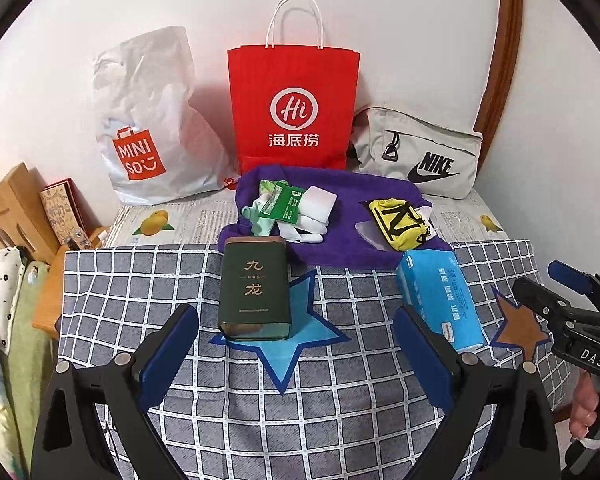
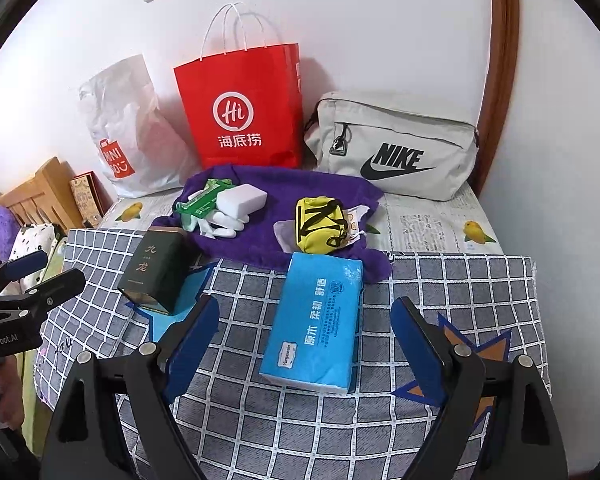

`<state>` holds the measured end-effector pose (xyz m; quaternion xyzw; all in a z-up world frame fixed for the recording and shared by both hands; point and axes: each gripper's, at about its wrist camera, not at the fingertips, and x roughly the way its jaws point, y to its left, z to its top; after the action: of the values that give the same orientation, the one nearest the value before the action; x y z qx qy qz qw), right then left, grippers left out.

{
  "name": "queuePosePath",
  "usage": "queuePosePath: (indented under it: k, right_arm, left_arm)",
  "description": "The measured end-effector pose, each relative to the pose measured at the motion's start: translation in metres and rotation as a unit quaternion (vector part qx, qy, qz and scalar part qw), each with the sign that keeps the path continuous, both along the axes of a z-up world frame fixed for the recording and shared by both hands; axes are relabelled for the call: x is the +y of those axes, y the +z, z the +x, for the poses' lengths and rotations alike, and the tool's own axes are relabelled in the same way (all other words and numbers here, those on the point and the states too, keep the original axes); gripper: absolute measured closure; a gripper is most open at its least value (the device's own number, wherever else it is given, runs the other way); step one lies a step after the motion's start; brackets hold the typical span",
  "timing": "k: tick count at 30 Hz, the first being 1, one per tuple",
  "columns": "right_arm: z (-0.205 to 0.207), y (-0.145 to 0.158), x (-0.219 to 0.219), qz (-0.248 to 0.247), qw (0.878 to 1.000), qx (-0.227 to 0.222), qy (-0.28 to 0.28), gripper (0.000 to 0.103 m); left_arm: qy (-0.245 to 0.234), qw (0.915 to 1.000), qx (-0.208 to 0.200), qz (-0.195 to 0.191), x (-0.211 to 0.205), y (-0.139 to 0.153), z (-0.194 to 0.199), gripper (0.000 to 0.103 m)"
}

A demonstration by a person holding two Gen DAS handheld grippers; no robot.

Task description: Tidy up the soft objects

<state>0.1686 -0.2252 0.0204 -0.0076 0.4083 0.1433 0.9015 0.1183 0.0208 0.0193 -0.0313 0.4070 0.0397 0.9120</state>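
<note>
**A:** White wall at the back, and a table under a grey checked cloth (image 2: 300, 420) filled the lower half of both views. What was up for grabs?

**B:** The blue tissue pack (image 2: 316, 320), dead centre in the right wrist view, lying flat on the cloth straight ahead of the right gripper (image 2: 304, 344). Jaws stood wide apart, nothing between them, the pack's near end about level with the fingertips.

**A:** How would it handle?

**B:** Light and squashy, I'd say, with a slick plastic wrap. Best pinched across its narrow width near the middle, so it wouldn't sag or slide out.

**A:** And just beyond it?

**B:** A purple towel (image 2: 324, 188) mid-frame, its front edge touching the pack's far end. On it sat a small yellow pouch (image 2: 320, 220), a white sponge block (image 2: 242, 198), a green packet (image 2: 204, 200) and what looked like white gloves (image 2: 224, 224). All soft, all limp when lifted, by my guess.

**A:** The left side?

**B:** Left gripper (image 1: 296, 344) also spread open and empty, with a dark green tin (image 1: 256, 288) lying ahead of it, centre frame. Rigid, that one, hardly a soft object.

**A:** Further out?

**B:** Along the wall: a white Miniso bag (image 1: 152, 128) upper left, a red paper bag (image 1: 294, 108) upper centre, a grey Nike bag (image 1: 420, 152) upper right.
</note>
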Motion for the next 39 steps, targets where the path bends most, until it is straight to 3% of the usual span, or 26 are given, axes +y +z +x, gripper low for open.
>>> queuePosePath:
  k: [39]
  right_arm:
    - [-0.0061, 0.0043, -0.0015, -0.001, 1.0, 0.0, -0.005, 0.016]
  left_arm:
    - [-0.002, 1.0, -0.002, -0.007, -0.0006, 0.0019, -0.0066, 0.004]
